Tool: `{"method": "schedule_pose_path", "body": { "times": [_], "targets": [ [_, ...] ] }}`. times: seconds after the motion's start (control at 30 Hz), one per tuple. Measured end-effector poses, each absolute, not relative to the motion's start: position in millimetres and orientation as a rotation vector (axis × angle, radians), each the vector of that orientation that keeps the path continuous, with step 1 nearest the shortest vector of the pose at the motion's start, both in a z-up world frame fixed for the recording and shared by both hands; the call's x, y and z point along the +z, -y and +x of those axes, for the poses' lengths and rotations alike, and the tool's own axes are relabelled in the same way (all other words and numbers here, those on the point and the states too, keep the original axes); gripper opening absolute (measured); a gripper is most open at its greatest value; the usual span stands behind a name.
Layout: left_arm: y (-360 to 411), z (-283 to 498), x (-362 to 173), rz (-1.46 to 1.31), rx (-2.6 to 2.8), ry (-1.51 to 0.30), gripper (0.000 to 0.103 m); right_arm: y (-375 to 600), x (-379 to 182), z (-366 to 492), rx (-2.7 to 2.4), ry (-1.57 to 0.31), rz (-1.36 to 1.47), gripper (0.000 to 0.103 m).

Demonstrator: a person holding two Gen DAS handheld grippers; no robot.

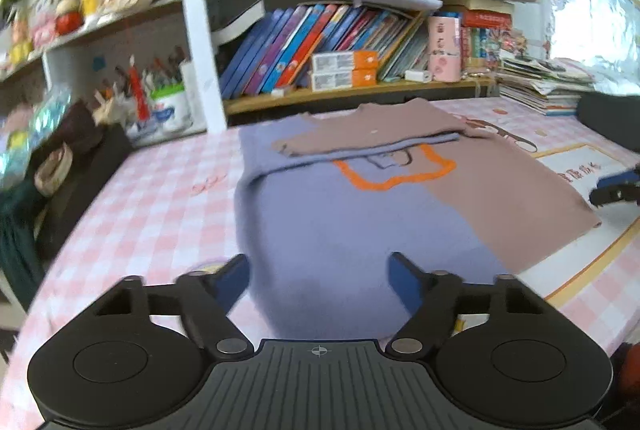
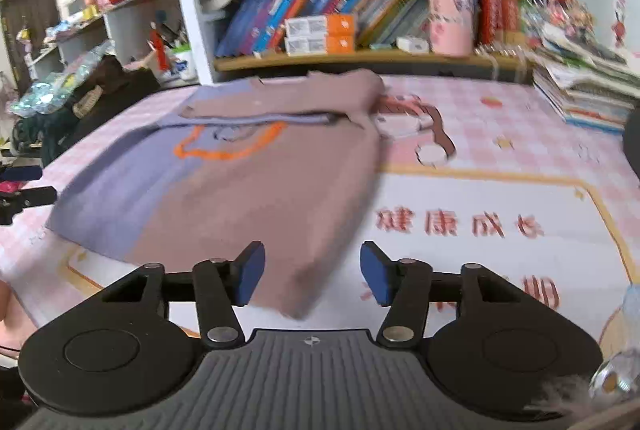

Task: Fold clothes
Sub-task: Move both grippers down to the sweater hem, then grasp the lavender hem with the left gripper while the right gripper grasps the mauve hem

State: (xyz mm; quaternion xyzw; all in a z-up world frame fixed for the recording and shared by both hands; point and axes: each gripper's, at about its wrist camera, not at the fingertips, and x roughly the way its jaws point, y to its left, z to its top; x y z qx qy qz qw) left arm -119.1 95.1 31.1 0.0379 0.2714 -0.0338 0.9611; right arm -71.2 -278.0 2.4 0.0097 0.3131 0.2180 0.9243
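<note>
A: What's the setting?
B: A table under a pink checked tablecloth (image 1: pixel 152 190), bookshelves (image 1: pixel 320 94) behind.
A: And the garment?
B: A lilac-and-brown sweater (image 1: pixel 360 214) lies flat, its top part folded down over the orange outline on its front. Its lilac hem corner sits just ahead of the left gripper (image 1: pixel 319 274); the brown corner lies between the fingers of the right gripper (image 2: pixel 312 272).
A: Either one gripping?
B: No. Both stand wide apart, holding nothing.
</note>
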Motion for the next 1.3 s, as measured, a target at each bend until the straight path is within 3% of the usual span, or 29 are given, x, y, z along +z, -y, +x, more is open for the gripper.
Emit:
{"method": "schedule_pose_path", "body": {
  "times": [0.07,0.2,0.73,0.8,0.87,0.93,1.3],
  "targets": [
    [-103.4,-118.7,27.6,0.041,-0.061,-0.563,0.054,280.7,-1.0,-69.7,0.431,-0.653,0.029,0.044],
    [-120.0,-117.9,20.7,-0.031,-0.047,-0.588,0.043,284.6,-3.2,-65.4,0.408,-0.656,0.044,0.039],
    [-143.4,-105.5,5.0,-0.182,-0.038,-0.627,0.042,278.0,-9.4,-50.9,0.439,-0.685,0.1,0.034],
    [-144.4,-103.1,3.0,-0.203,-0.045,-0.63,0.035,276.5,-10.1,-48.8,0.447,-0.687,0.108,0.024],
    [-145.4,-100.6,1.0,-0.225,-0.052,-0.633,0.012,274.9,-10.9,-46.4,0.469,-0.695,0.119,0.016],
    [-146.0,-98.8,0.2,-0.247,-0.06,-0.63,0.005,273.9,-10.8,-43.7,0.478,-0.698,0.127,0.01],
    [-149.2,-101.1,16.5,-0.311,-0.118,-0.573,0.005,287.3,2.0,-36.8,0.568,-0.67,0.339,0.007]
  ]
}}
